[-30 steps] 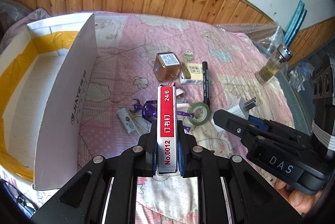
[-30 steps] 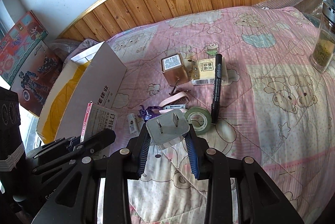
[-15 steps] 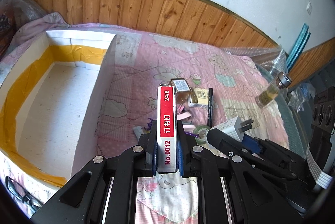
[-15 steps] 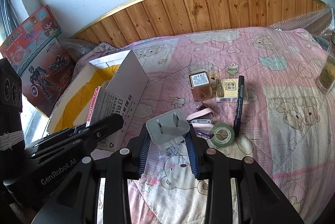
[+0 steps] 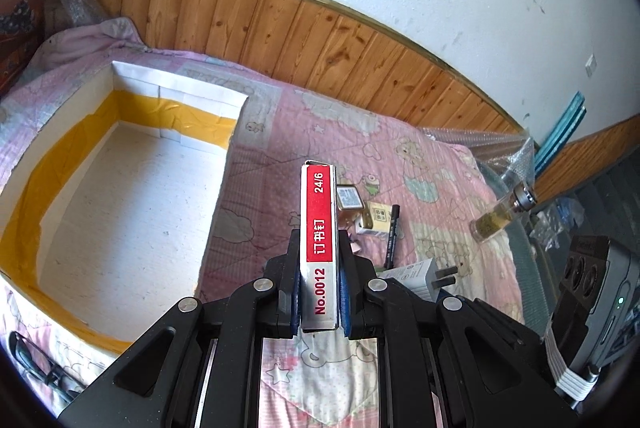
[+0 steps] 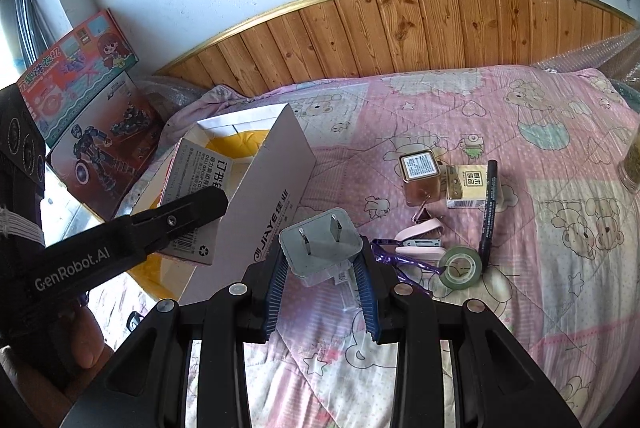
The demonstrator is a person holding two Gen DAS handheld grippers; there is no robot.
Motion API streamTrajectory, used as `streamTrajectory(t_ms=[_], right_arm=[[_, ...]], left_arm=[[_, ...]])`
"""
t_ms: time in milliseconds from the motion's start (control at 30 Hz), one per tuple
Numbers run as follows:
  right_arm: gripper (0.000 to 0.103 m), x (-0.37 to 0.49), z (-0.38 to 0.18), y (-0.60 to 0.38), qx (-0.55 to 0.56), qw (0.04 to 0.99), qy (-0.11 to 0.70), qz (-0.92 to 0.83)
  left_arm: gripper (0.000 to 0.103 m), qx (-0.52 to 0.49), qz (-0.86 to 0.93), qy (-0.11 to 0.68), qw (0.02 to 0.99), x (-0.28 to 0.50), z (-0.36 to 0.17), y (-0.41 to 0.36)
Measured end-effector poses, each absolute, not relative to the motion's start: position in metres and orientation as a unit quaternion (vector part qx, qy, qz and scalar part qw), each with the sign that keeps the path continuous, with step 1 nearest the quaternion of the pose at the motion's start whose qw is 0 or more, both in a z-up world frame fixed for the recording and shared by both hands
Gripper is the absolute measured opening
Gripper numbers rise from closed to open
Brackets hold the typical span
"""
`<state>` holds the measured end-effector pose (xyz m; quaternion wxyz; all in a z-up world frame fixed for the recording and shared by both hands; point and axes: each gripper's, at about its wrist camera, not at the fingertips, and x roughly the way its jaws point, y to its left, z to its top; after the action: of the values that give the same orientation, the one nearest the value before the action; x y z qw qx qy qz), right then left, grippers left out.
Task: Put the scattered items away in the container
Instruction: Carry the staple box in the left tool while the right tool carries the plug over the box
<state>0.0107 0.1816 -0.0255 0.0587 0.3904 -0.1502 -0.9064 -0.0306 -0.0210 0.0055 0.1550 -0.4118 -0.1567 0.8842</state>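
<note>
While the left gripper (image 5: 319, 294) pinches a red-and-white staple box (image 5: 319, 240) on edge between its pads, that box hangs just right of the white cardboard box (image 5: 120, 187), above the pink quilt (image 5: 432, 187). Further right of the cardboard box, the right gripper (image 6: 322, 270) clamps a white plug adapter (image 6: 320, 242), prongs up. Well right of the cardboard box, a black marker (image 6: 489, 211), green tape roll (image 6: 459, 265), pink stapler (image 6: 420, 244) and small yellow carton (image 6: 466, 185) lie on the quilt.
</note>
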Motion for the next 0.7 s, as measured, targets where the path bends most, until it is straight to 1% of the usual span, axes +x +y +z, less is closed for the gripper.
streamTrajectory(t_ms=[300,700], right_arm=[[0.035,0.012,-0.016,0.167,0.381,0.07,-0.131,-0.912],[0.035,0.004,-0.009,0.148,0.38,0.084,-0.106,-0.915]], left_arm=[[0.015,-0.392,0.89,-0.184,0.145,-0.039,0.021,-0.06],[0.015,-0.399,0.882,-0.22,0.125,-0.061,0.012,-0.098]])
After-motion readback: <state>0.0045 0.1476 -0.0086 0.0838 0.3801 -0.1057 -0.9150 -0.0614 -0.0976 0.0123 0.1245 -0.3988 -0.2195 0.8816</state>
